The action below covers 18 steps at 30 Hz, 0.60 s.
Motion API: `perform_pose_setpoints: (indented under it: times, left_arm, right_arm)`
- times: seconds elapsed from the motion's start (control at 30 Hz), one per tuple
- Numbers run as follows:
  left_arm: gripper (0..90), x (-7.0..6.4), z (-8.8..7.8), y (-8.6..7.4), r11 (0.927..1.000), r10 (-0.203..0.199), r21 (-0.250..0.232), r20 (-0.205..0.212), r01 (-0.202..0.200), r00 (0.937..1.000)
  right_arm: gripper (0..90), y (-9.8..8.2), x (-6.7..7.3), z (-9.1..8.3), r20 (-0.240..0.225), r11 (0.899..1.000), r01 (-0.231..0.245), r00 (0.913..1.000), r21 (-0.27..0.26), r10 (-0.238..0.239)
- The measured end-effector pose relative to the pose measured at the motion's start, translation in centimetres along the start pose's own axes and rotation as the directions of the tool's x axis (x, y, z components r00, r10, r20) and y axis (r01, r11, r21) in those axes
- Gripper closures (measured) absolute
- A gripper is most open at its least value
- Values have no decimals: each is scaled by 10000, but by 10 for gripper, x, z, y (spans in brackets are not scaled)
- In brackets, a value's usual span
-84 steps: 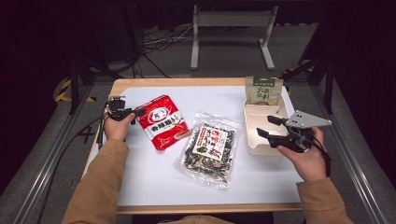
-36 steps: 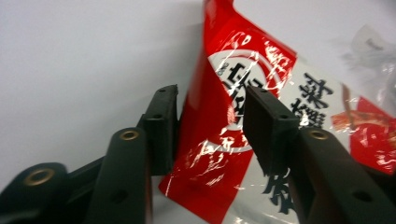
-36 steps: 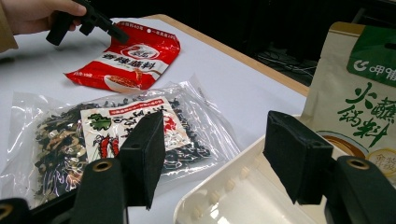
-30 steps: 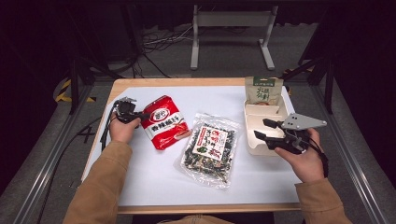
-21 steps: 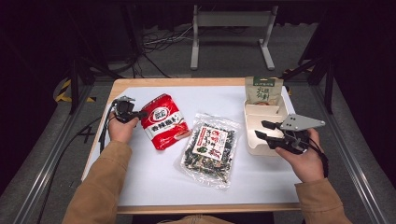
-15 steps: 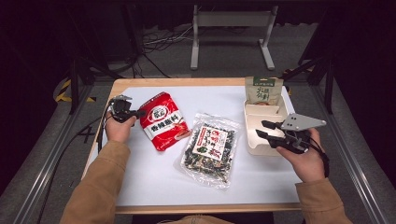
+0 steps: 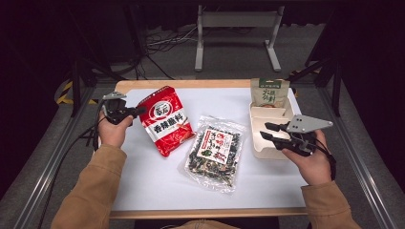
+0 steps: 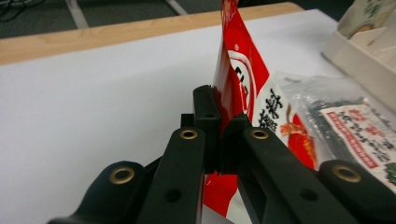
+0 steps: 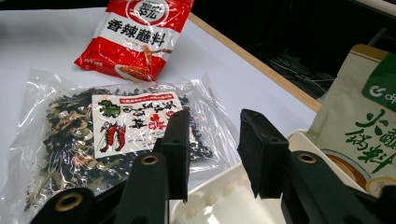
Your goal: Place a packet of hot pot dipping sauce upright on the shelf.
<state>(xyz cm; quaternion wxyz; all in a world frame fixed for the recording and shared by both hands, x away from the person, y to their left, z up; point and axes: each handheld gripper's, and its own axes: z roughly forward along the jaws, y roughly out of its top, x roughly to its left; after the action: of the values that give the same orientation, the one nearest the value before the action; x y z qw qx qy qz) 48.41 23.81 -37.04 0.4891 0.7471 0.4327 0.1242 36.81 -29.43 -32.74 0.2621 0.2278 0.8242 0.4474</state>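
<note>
Red sachet (image 7: 166, 119) pinched at its left edge by left gripper (image 7: 125, 112), jaws clamped tight on the film; in left gripper view the packet (image 8: 243, 79) stands on edge betw. the two black jaws, rising above them. Far end raised off white table top (image 7: 157, 186), lower right corner down near the sheet, tilted overall. Sits left-centre of table, just beside clear bag of dried veg w/ red-and-white label (image 7: 213, 151), lower corner close to that bag's top-left; touching or not, can't tell.

Right gripper (image 7: 270, 132) at right side, over the near part of beige divided tray (image 7: 258, 150), jaws part open, been closing, nothing betw. them; in right gripper view pads hang above tray rim (image 9: 205, 193) w/ a clear gap. Grey three-cornered plate on top.

Green-and-cream pouch (image 7: 269, 91) upright at far end of tray, leaning at its back wall. Clear bag flat on table, betw. red sachet and tray, near tray's left wall.

Person's tan sleeves in from bottom, one hand per gripper.
</note>
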Motion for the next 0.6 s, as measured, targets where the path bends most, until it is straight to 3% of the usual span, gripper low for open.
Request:
perform_pose_setpoints:
  times: [0.2,0.37,0.53,0.6]
  left_arm:
    - [896,-14,-14,4,9989,112,-461,567,-86,9983]
    - [896,-27,-24,8,9967,557,-637,836,-505,9949]
    - [897,-50,-38,13,9889,1133,-1083,1095,-1014,9875]
    - [897,-59,-42,15,9828,1568,-1151,1037,-1447,9822]
  right_arm:
    - [619,3,1,2,-58,9999,129,9999,-27,-129]
    - [617,4,2,2,-88,9998,196,9998,-51,-196]
    - [613,5,3,3,-190,9997,260,9995,-41,-261]
    - [613,5,3,3,-240,9996,286,9993,-38,-287]
